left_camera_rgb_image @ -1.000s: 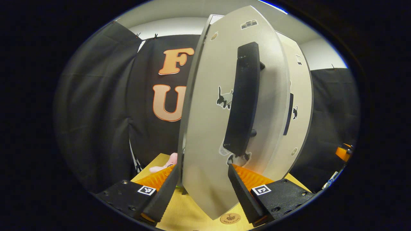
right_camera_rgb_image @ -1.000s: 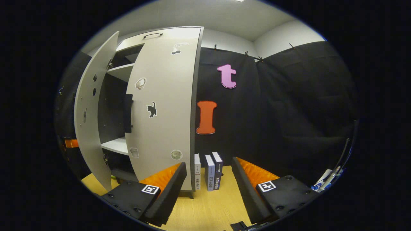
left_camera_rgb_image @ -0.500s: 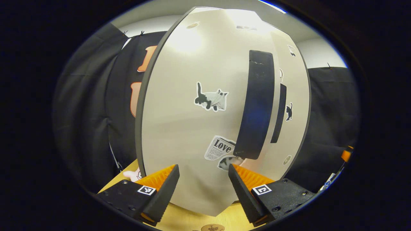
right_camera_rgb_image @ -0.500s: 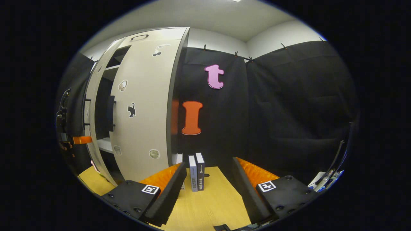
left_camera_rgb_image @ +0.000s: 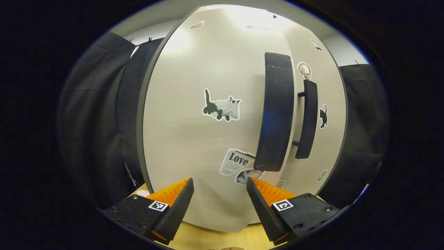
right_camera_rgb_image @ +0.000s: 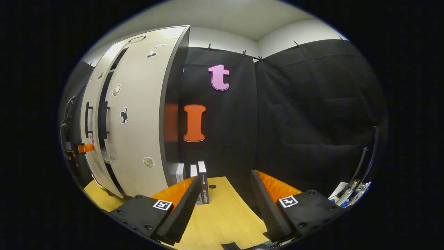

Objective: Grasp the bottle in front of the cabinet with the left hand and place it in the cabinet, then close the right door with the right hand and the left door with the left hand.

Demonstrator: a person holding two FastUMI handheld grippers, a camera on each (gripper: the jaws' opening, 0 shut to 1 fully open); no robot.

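Observation:
The cabinet's left door (left_camera_rgb_image: 194,139), pale with a cat sticker, stands right in front of my left gripper (left_camera_rgb_image: 219,183). That gripper is open, its fingers close against the door's lower part below the black handle (left_camera_rgb_image: 275,111). The right door (left_camera_rgb_image: 329,90) with its own handle (left_camera_rgb_image: 307,118) lies shut beside it. In the right gripper view the cabinet is at the left: the right door (right_camera_rgb_image: 138,114) is shut, and a narrow dark gap separates it from the left door (right_camera_rgb_image: 93,86). The left gripper (right_camera_rgb_image: 78,149) sits against that door. My right gripper (right_camera_rgb_image: 225,180) is open over the table, holding nothing. The doors hide the cabinet's inside.
Three books (right_camera_rgb_image: 201,180) stand upright on the wooden table (right_camera_rgb_image: 222,215) just right of the cabinet. A pink soft toy (left_camera_rgb_image: 142,192) peeks out at the cabinet's left foot. Some small items (right_camera_rgb_image: 350,194) lie at the far right edge.
The left door has swung from wide open to almost shut, with my left gripper following it. My right gripper has drawn away from the right door and turned right.

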